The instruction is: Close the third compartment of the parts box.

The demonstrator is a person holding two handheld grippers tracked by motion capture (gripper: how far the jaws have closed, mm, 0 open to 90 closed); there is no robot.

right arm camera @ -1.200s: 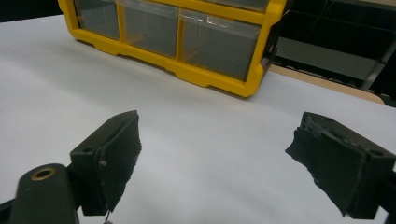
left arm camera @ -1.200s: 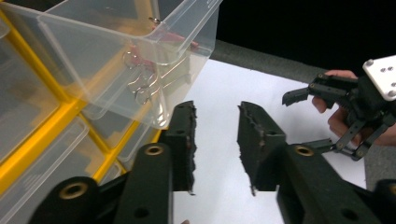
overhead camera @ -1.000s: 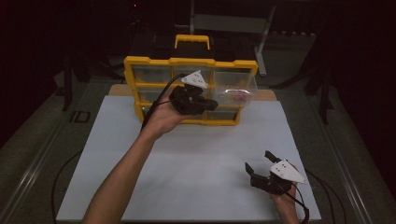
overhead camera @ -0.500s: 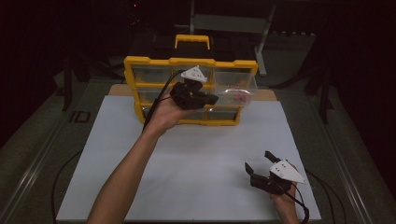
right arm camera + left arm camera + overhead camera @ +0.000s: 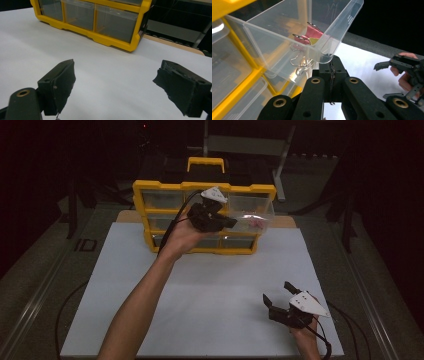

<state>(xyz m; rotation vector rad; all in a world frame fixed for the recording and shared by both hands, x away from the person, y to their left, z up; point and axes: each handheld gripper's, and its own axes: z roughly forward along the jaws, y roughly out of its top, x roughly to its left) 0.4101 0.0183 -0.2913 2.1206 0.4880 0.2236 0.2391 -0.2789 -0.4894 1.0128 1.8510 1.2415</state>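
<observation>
A yellow drawer organizer [image 5: 150, 190] stands at the back of the white table, its lower drawers closed [image 5: 112, 41]. One clear plastic drawer [image 5: 252, 217] is out of the frame in front of it. My left gripper [image 5: 227, 222] is shut on that drawer's front lip [image 5: 332, 60]. Inside the clear drawer [image 5: 287, 37] lie pink binder clips [image 5: 312, 33] with wire handles. My right gripper [image 5: 277, 295] rests low at the table's front right. It is open with nothing between its pads [image 5: 117, 85], and it shows farther off in the left gripper view [image 5: 402, 67].
A white sheet [image 5: 210, 290] covers the table from the organizer to the front edge. A black case with a yellow handle [image 5: 205, 165] stands behind the organizer. Cables trail off both grippers near the table's front corners.
My left gripper has lifted slightly with the clear drawer in its grip. The right gripper has stayed where it was.
</observation>
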